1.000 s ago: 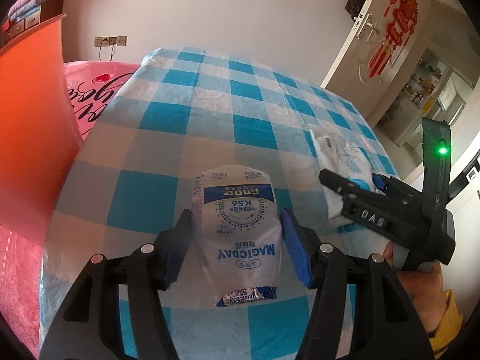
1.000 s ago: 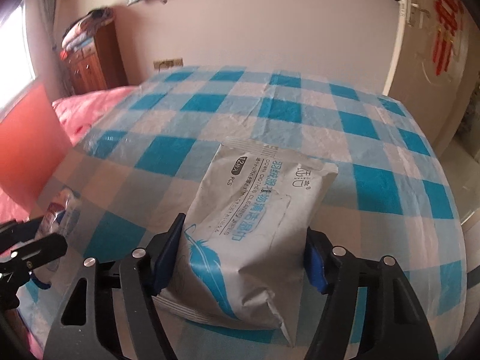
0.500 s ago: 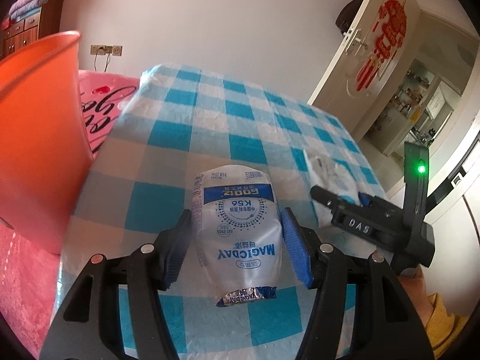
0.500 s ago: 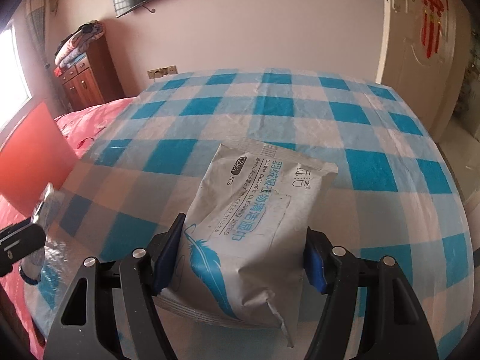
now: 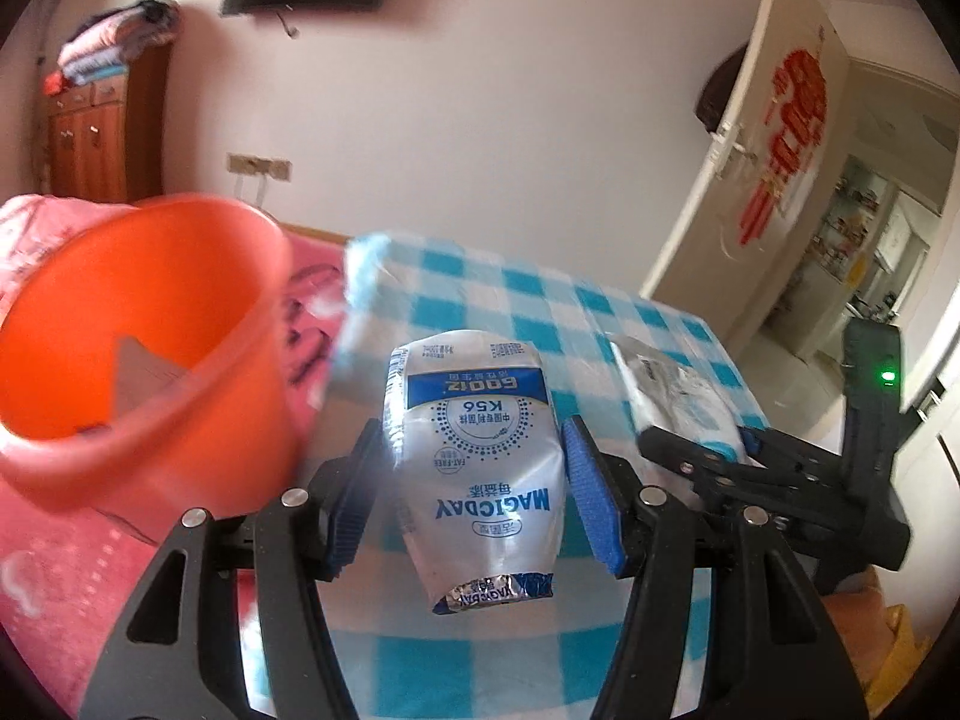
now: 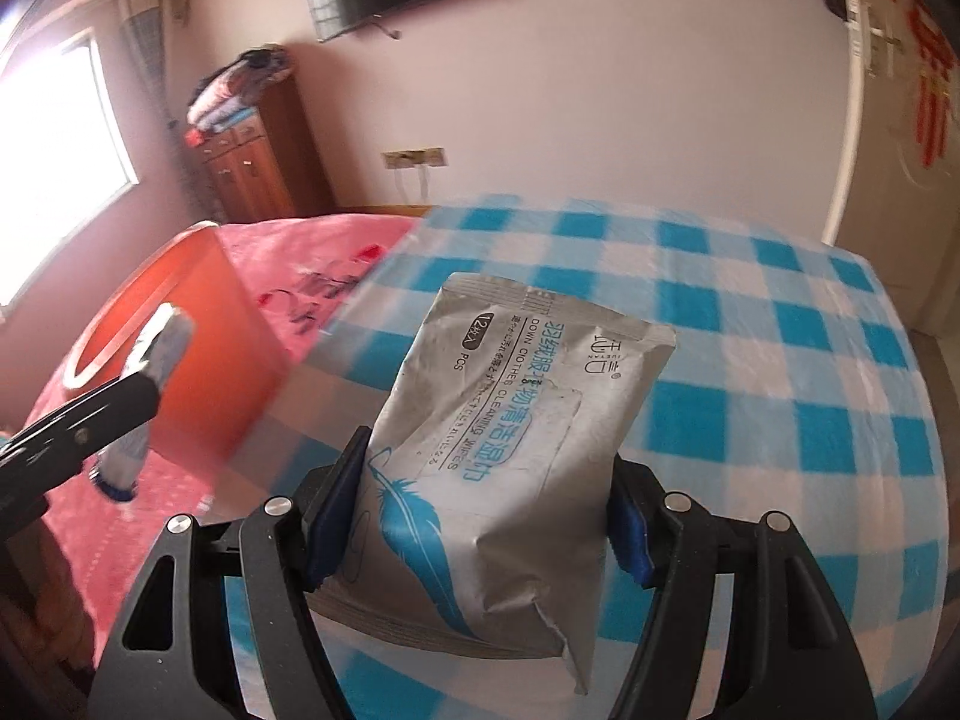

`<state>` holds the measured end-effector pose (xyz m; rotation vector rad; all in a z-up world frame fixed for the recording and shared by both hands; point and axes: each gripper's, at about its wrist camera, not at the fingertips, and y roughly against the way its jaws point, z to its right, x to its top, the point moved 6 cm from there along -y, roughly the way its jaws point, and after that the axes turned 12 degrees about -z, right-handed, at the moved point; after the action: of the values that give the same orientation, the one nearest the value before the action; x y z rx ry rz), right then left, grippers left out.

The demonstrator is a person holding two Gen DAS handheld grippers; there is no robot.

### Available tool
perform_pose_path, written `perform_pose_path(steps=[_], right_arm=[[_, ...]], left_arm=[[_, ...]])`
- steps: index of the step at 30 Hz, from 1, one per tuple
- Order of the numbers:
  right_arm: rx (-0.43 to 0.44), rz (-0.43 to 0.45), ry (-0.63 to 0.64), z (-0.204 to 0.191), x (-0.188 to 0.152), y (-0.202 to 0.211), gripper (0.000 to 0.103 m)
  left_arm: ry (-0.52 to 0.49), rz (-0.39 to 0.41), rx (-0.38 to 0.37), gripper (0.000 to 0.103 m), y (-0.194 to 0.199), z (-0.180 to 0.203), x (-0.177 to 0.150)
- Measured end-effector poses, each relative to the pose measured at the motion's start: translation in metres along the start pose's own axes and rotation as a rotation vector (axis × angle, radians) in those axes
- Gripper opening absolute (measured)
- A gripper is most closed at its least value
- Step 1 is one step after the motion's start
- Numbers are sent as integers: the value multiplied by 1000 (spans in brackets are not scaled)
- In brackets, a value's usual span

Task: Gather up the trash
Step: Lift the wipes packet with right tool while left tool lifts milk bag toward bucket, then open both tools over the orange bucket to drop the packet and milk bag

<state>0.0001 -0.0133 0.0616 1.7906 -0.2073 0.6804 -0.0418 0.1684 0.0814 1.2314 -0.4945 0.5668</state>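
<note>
My left gripper (image 5: pixel 471 498) is shut on a silver and blue MAGICDAY milk pouch (image 5: pixel 477 462) and holds it in the air above the table's left edge. An orange bucket (image 5: pixel 144 354) stands close on its left, with a grey item inside. My right gripper (image 6: pixel 480 516) is shut on a grey wet-wipes pack (image 6: pixel 510 456) with a blue feather print, held above the checked table (image 6: pixel 780 348). The right gripper with its pack also shows in the left wrist view (image 5: pixel 696 414). The left gripper with the pouch shows at the left in the right wrist view (image 6: pixel 141 396).
The table (image 5: pixel 522 300) has a blue and white checked cover. A pink bedspread (image 6: pixel 312 276) lies left of it, around the orange bucket (image 6: pixel 198 324). A wooden cabinet (image 6: pixel 252 156) stands by the far wall. An open door (image 5: pixel 750 180) is at the right.
Both grippers have lifted with their loads and swung left toward the orange bucket, which is now much closer and shows its inside. The grips have not changed.
</note>
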Motion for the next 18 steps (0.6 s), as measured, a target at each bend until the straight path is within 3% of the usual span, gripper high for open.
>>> perform_pose_path(steps=[9,18], right_arm=[[109,26,122,-73,48,11,69],[186,40,248,-147,84,12,69]], left_arm=[[57,85,180,61,40,-62,25],[109,87,295,61,47,-110,34]])
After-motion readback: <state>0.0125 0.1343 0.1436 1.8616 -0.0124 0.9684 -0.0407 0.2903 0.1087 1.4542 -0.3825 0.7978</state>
